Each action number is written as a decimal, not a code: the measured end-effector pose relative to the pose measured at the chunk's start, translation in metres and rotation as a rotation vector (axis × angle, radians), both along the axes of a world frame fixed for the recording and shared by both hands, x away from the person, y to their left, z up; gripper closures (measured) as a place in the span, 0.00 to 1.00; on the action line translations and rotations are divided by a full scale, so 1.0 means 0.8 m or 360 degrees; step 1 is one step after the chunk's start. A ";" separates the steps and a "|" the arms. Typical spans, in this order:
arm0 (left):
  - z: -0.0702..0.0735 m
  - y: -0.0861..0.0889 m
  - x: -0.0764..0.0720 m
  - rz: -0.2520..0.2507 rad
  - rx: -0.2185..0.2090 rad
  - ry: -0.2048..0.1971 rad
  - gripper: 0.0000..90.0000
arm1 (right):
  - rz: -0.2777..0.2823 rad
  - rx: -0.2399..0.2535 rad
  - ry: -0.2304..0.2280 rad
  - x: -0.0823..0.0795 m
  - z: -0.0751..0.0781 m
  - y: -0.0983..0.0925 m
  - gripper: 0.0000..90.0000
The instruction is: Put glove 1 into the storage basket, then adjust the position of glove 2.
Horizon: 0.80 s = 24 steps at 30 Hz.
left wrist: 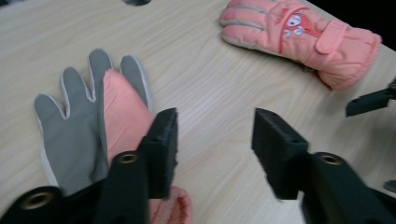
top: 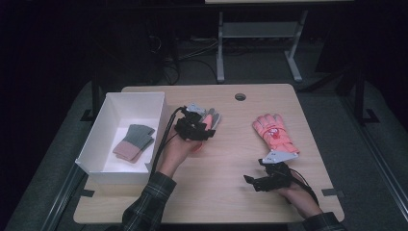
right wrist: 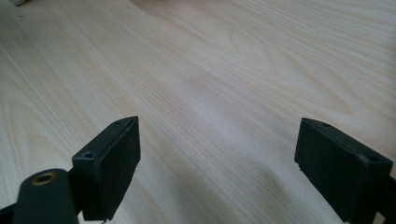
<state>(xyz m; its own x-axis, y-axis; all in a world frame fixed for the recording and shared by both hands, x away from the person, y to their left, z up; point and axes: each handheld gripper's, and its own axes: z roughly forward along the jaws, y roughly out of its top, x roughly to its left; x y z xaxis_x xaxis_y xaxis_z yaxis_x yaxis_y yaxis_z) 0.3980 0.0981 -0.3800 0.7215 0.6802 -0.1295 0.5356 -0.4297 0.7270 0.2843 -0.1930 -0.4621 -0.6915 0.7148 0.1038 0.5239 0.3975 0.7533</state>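
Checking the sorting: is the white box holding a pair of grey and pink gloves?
Yes, the white box holds grey and pink gloves on its floor.

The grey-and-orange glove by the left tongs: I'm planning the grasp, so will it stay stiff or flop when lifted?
The grey-and-orange glove will probably flop: it lies flat and thin on the table, fingers splayed. It likely weighs little, being soft fabric. Pinched at one edge by the left tongs, the rest would probably dangle.
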 end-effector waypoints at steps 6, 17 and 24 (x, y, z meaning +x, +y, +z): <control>-0.021 0.010 0.020 0.0112 0.0025 0.0023 0.85 | -0.0001 -0.0003 0.0000 0.000 0.000 0.000 0.16; -0.044 0.019 0.050 0.0274 0.0158 -0.0016 1.00 | 0.0001 -0.0006 -0.0001 0.001 0.000 -0.001 0.16; -0.057 0.023 0.063 0.0368 0.0198 -0.0008 1.00 | 0.0001 0.0001 -0.0003 0.000 0.000 0.000 0.16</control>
